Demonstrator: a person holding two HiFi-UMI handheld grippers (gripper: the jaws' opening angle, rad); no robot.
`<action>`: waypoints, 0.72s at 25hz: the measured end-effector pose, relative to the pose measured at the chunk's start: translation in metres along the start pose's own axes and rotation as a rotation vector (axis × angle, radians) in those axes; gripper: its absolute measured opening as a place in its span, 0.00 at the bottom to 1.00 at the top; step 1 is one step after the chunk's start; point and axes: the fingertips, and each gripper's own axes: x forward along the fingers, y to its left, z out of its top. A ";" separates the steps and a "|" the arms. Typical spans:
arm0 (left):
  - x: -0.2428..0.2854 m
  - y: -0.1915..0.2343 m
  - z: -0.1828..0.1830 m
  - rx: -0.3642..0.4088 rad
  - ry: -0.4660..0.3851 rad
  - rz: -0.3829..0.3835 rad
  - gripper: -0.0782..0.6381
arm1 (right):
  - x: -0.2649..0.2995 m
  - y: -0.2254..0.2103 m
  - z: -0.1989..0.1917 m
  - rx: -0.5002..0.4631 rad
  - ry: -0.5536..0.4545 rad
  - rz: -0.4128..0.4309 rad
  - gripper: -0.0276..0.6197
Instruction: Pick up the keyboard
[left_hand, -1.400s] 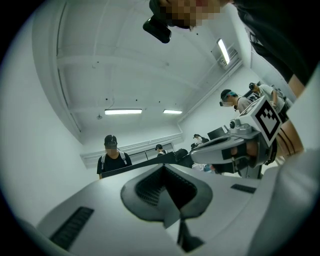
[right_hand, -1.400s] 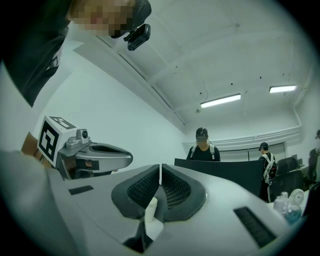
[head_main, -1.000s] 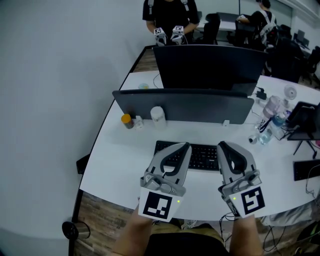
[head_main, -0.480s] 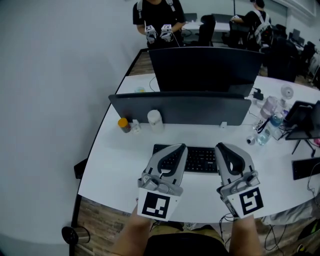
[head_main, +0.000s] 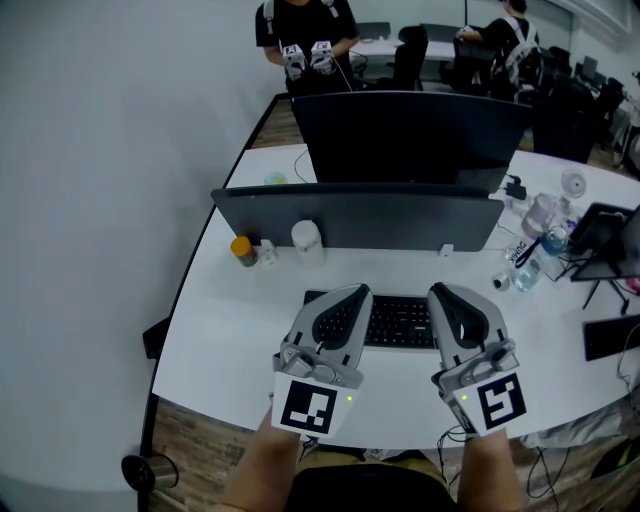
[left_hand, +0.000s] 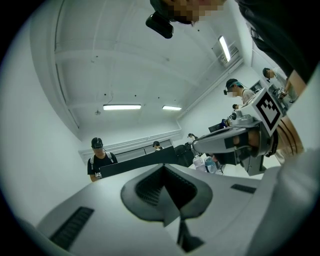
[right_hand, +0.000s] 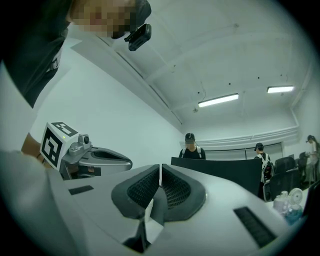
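Observation:
A black keyboard (head_main: 398, 320) lies on the white desk (head_main: 225, 335) in the head view, in front of the grey divider. My left gripper (head_main: 352, 294) hangs over the keyboard's left end, its jaws shut with nothing between them. Over the keyboard's right end sits my right gripper (head_main: 440, 293), also shut and empty. Both point level toward the divider. In the left gripper view the left gripper (left_hand: 164, 170) shows pads pressed together; the right gripper (right_hand: 160, 170) looks the same in its own view. Neither gripper view shows the keyboard.
A grey divider (head_main: 355, 215) and a dark monitor (head_main: 405, 135) stand behind the keyboard. A white jar (head_main: 307, 241) and an orange-capped bottle (head_main: 242, 249) stand left of it. Water bottles (head_main: 535, 255) and a tablet stand (head_main: 610, 240) crowd the right. A person (head_main: 300, 40) stands beyond the desk.
Both grippers sit a little nearer the keyboard's front edge in the picture; the head view has shifted slightly, and the person at the back has moved left.

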 end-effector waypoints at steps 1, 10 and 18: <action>0.001 0.002 -0.002 -0.002 0.002 -0.001 0.12 | 0.003 0.000 0.000 0.000 0.002 0.000 0.10; 0.008 0.020 -0.024 -0.013 0.032 0.010 0.12 | 0.019 -0.009 -0.021 -0.012 0.050 -0.031 0.10; 0.008 0.030 -0.055 -0.037 0.070 0.019 0.18 | 0.026 -0.013 -0.049 0.002 0.100 -0.016 0.10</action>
